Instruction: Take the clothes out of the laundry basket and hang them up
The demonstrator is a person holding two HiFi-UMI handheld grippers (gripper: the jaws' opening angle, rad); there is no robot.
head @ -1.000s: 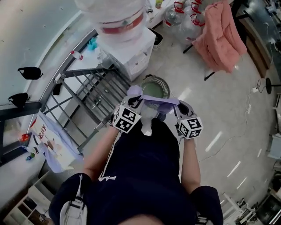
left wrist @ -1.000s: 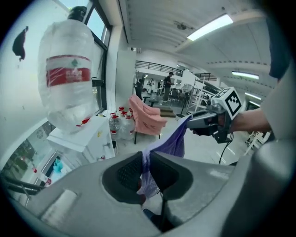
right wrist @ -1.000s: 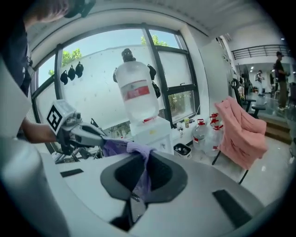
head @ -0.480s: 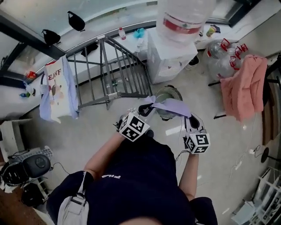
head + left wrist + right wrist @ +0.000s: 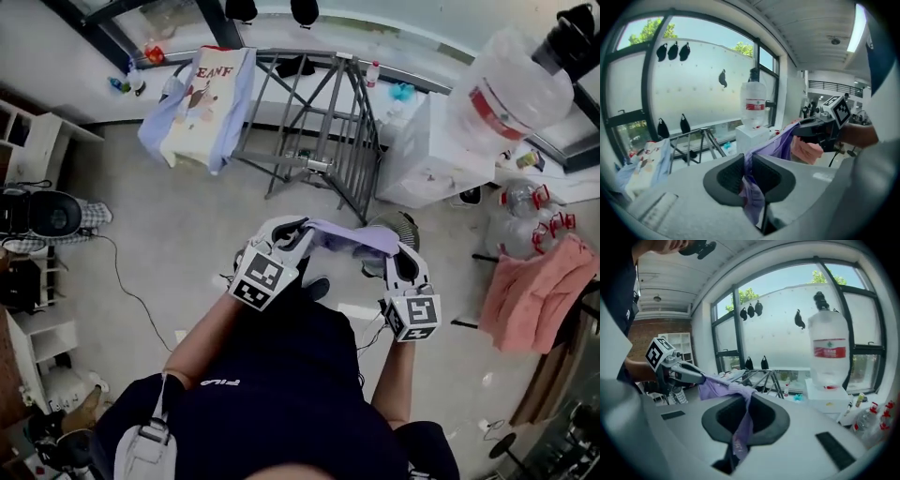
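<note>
The left claw point(image 5: 292, 234) is pinched nearly closed on one end of a thin lilac cloth garment point(image 5: 349, 237), with the fabric bunched between its pads and a short tail hanging below them. The right claw point(image 5: 397, 266) is clamped down just as narrowly on the other end. Between them the garment is stretched like a short band at chest height. Its long axis runs side to side across the person's front, and it is clear of the floor point(image 5: 169, 244).

Just past the right claw, a round ribbed laundry basket point(image 5: 405, 225) peeks out from under the cloth, or so it looks, as most of it is hidden.

Ahead stands a grey metal folding drying rack point(image 5: 323, 122) below the window. A white printed T-shirt with pale blue sleeves point(image 5: 202, 94) is draped over its left end, and the rails to the right of the shirt are bare. The rack lies forward of both claws, well apart from them. It is slightly to the left, so the left claw is the nearer one.

As I see it, the garment already lies roughly parallel to those rails. It should only need carrying forward and lowering over a bare bar, clear of the T-shirt.
</note>
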